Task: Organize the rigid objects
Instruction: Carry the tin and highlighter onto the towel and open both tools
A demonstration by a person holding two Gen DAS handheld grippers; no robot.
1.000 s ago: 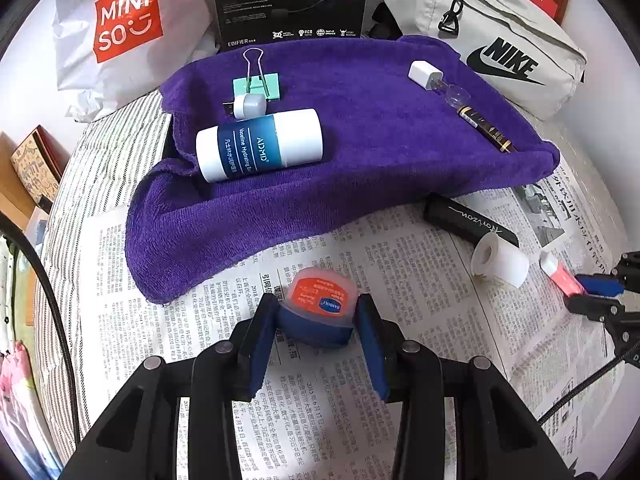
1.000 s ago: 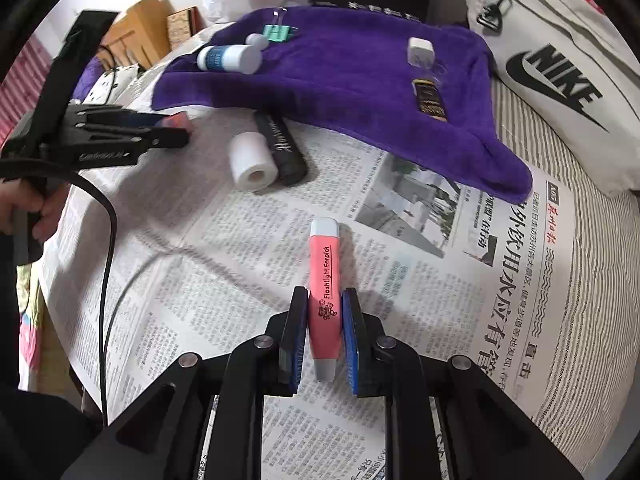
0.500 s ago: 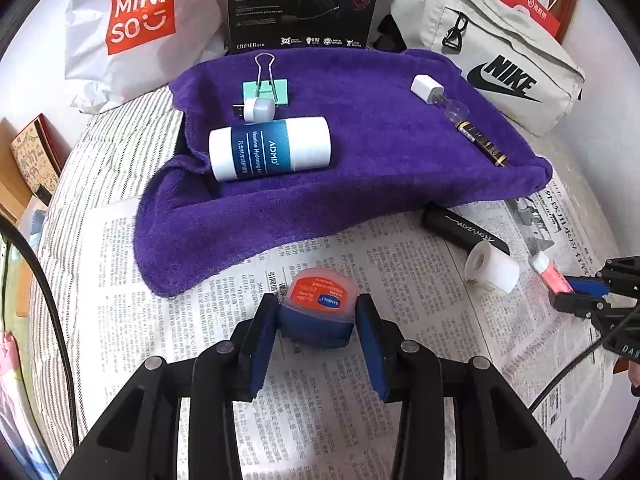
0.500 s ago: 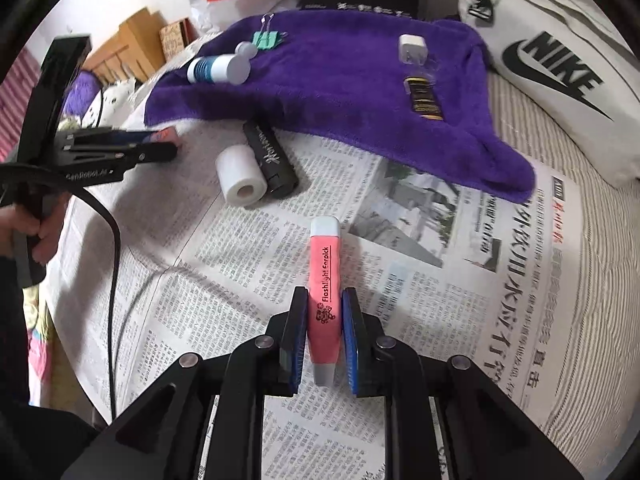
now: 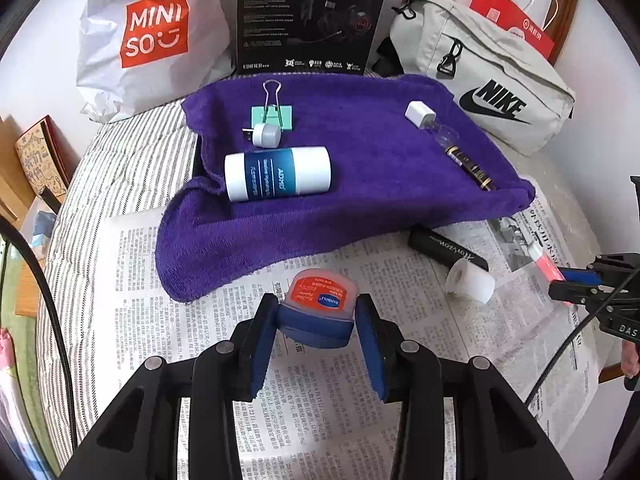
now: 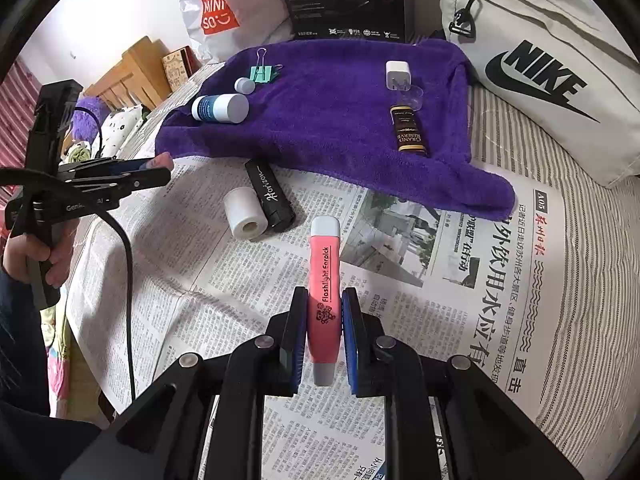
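Newspaper-covered striped bed point(image 6: 580, 208), purple towel point(image 5: 360, 184) at the far side. Small jar point(image 5: 318, 308) pinched between left gripper point(image 5: 316, 344) fingers; pink flashlight stick point(image 6: 325, 280) clamped upright-lengthwise by right gripper point(image 6: 323, 336), both above the newspaper point(image 6: 400, 264). Near: white roll point(image 6: 245, 218) touching black tube point(image 6: 270, 194). Risk: rounded jar slipping from narrow pads if tilted.

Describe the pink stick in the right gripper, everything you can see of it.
The pink flashlight earpick is a slim, smooth plastic-looking stick with pale grey-white caps at both ends and black "Flashlight Earpick" lettering along its body. The right gripper is shut on its lower half, blue-padded fingers pressing both sides; it points away over the newspaper.
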